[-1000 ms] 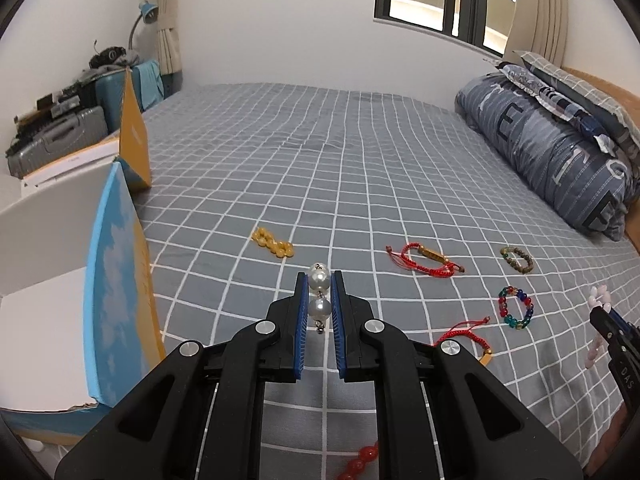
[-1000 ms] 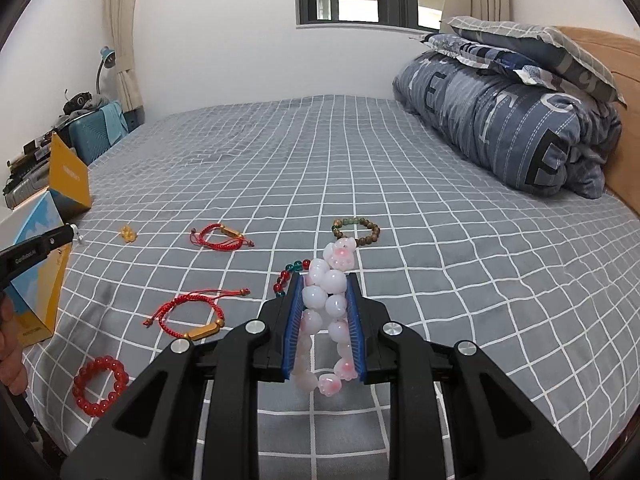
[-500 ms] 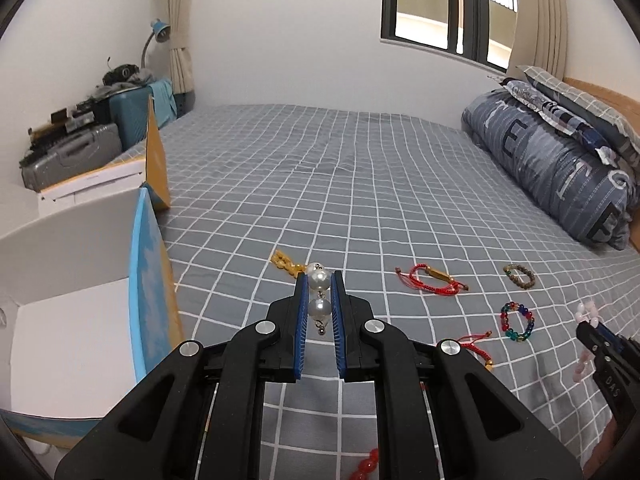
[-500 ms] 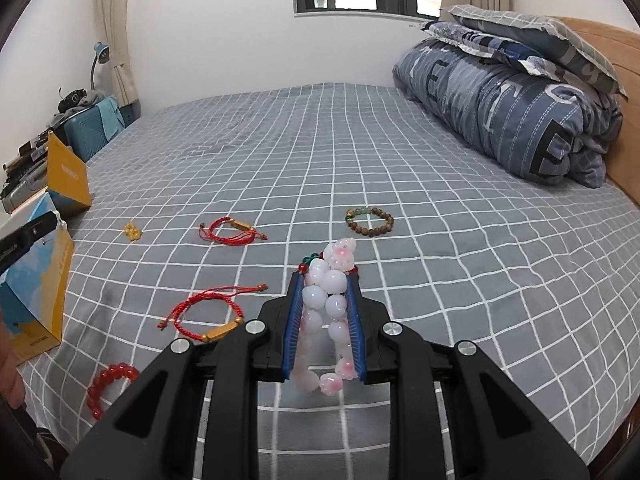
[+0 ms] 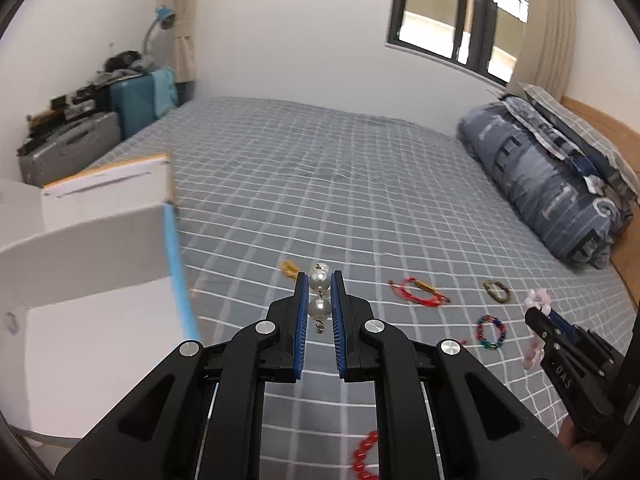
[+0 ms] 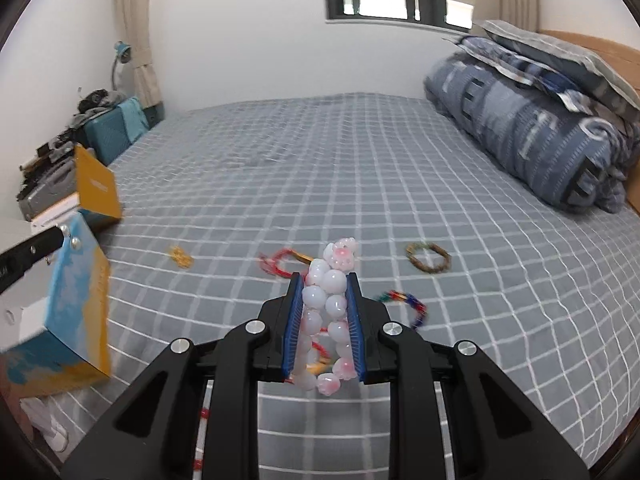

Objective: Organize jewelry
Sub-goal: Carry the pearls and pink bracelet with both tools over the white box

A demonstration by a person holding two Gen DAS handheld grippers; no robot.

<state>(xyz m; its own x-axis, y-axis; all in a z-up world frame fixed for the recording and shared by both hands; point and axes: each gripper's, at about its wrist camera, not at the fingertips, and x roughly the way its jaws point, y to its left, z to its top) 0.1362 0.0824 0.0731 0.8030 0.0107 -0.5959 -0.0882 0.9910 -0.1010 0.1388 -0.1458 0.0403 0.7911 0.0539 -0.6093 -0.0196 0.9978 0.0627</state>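
Left wrist view: my left jaws clamp a pearl earring (image 5: 320, 292) beside the open box (image 5: 96, 240). Right jaws pinch a pink bead bracelet (image 6: 326, 320). Neither is boxed yet; six pieces wait on the bed (image 5: 320, 184).

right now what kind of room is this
Most likely a bedroom. The jewelry lies on a bed with a grey checked sheet, a folded duvet and pillows are piled along its right side, and suitcases stand by the curtained wall with a desk lamp above them.
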